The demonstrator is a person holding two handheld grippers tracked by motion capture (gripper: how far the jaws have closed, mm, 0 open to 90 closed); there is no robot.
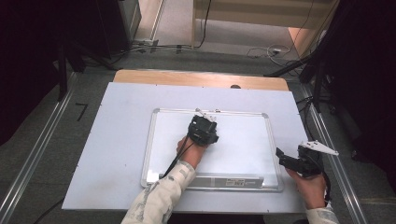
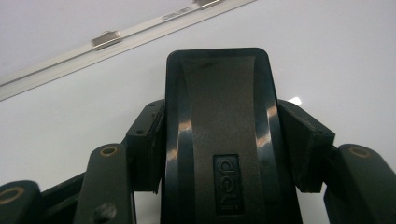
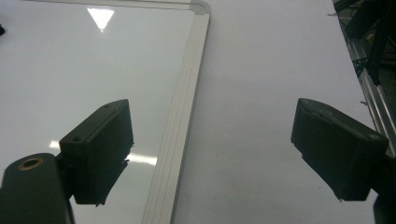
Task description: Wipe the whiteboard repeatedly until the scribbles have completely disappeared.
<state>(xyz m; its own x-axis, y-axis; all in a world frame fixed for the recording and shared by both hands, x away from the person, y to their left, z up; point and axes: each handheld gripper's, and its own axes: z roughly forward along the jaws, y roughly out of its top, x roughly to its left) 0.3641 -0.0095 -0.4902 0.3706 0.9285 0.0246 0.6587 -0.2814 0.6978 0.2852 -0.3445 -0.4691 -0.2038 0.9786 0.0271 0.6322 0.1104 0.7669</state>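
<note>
A white whiteboard (image 1: 243, 140) with a silver frame lies flat in the middle of the table. My left gripper (image 1: 203, 128) is over the board's upper middle, pointing down at it. In the left gripper view, my left gripper (image 2: 224, 140) is shut on a black board eraser (image 2: 219, 116) with a raised logo, its pads (image 2: 147, 144) pressing both long sides. The eraser sits against the white board surface (image 2: 70, 107). My right gripper (image 1: 283, 156) is held just off the board's right edge. Seen in the right gripper view, my right gripper (image 3: 212, 154) stands open and holds nothing, straddling the board's frame (image 3: 187, 93).
The board rests on a white sheet (image 1: 116, 140) over a wooden table whose far edge (image 1: 201, 78) shows. A silver tray strip (image 1: 224, 181) runs along the board's near edge. Metal rails (image 1: 37, 154) and cables (image 1: 266, 51) are on the floor around the table.
</note>
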